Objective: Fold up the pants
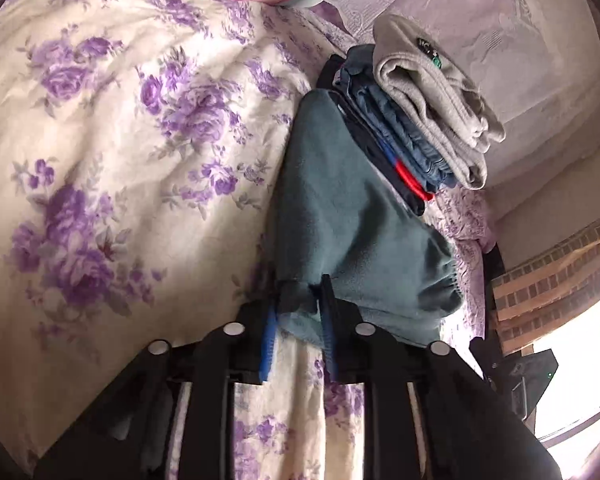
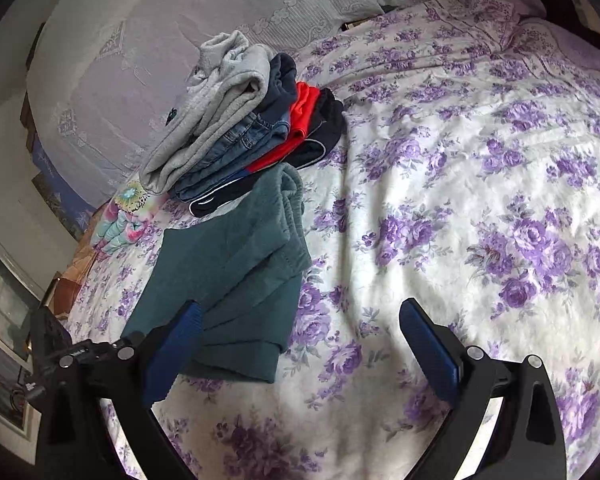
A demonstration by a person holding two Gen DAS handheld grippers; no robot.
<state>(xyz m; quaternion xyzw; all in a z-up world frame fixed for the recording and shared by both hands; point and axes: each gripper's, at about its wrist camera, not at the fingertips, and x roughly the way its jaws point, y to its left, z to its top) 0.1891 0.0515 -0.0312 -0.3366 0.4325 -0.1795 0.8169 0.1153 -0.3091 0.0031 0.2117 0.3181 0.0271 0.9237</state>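
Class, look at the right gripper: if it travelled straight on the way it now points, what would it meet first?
Probably the flowered bedspread. The right gripper stands open and empty, angled down at bare cover, with the folded green pants just off beside its left finger. Depth is hard to judge here.

Pretty clearly a bedroom in someone's home. Most of both views is a bed under a cream quilt printed with purple roses (image 2: pixel 480 168), with pale lilac embossed pillows (image 2: pixel 148 60) at the head. There's a stack of folded clothes (image 2: pixel 236 120) sitting on the bed next to folded teal fleece pants (image 2: pixel 236 272). The left camera also catches a brick wall (image 1: pixel 556 272) beside a bright window.
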